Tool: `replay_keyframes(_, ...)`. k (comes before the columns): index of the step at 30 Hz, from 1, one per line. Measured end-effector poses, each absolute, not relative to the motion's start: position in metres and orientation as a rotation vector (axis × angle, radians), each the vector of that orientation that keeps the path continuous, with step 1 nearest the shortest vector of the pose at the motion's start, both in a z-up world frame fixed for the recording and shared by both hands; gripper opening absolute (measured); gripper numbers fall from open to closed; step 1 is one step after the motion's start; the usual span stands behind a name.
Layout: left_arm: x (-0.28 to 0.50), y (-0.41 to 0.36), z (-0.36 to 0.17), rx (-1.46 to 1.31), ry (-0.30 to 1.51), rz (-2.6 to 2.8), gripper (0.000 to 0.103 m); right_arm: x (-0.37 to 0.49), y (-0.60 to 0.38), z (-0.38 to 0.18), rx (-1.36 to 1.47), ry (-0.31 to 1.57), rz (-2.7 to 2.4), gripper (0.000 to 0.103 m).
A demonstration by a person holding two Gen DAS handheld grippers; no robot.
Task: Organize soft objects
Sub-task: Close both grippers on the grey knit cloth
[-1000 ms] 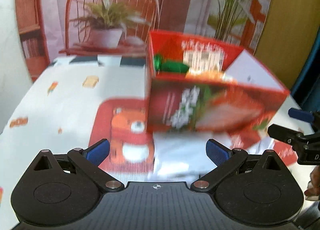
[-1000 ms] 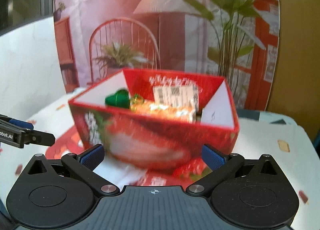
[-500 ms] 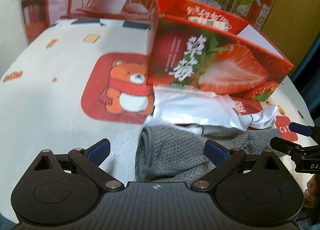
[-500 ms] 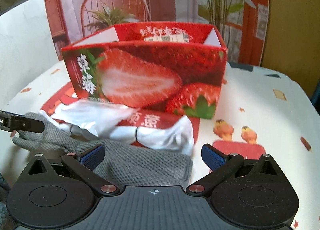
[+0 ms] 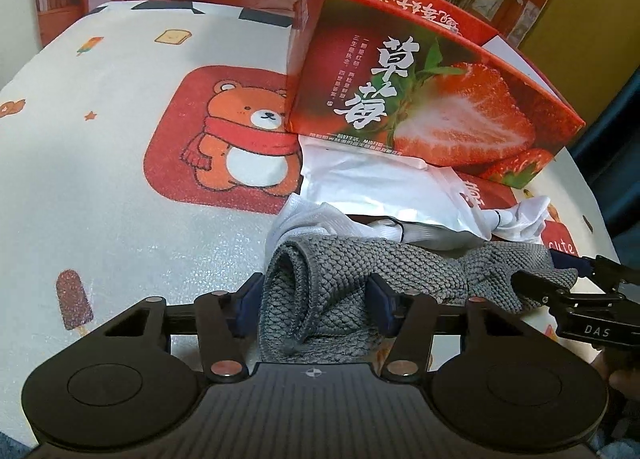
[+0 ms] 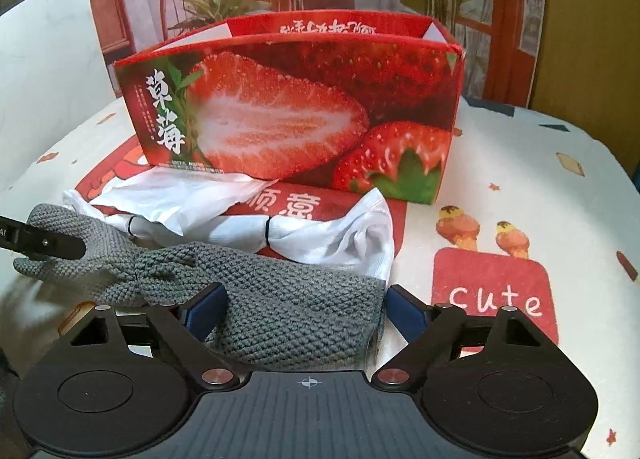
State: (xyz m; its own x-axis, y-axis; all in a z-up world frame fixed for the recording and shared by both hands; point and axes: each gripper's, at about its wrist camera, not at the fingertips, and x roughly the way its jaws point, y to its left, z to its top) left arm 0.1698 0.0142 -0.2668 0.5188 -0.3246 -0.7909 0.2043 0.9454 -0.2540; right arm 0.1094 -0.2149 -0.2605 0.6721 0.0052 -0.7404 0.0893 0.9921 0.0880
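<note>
Left gripper (image 5: 312, 305) clamped on one bunched end of a grey knitted cloth (image 5: 320, 295), blue pads (image 5: 246, 305) pressed into the folds on either side. Right gripper (image 6: 304, 311) set around the other end of the same cloth (image 6: 288, 311), pads touching its edges; closed on the flat knit, though how firmly cannot be told. Cloth stretched across the near edge of the table (image 5: 100, 187), twisted in the middle, lying on the printed tablecloth. In the left wrist view, the right gripper's black fingertips (image 5: 536, 285) at the far right end of the cloth; in the right wrist view, the left gripper's finger (image 6: 52, 245) over the cloth's left end.

Just beyond the grey cloth, touching it, a white garment (image 6: 344, 235) tied with thin dark bands, partly covered by a crinkled white plastic bag (image 5: 384, 191). Behind these, a red strawberry box (image 6: 304, 119) standing upright with its top open, bag and garment pressed against its front base. Bear picture (image 5: 240, 151) on the tablecloth left of the box, a red "cute" patch (image 6: 492, 299) to its right. Backdrop with a printed chair and potted plants (image 6: 216, 3) behind the table.
</note>
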Motion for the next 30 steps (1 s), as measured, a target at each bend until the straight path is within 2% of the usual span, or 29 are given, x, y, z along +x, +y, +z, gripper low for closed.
replay_keyframes(10, 0.179, 0.016, -0.268, -0.139, 0.952, -0.316, 0.052, 0.115, -0.211, -0.265, 0.122, 0.84, -0.02, 0.074)
replay_keyframes(30, 0.181, 0.025, -0.267, -0.185, 0.967, -0.304, 0.051, 0.121, -0.214, -0.267, 0.163, 0.85, -0.012, 0.074)
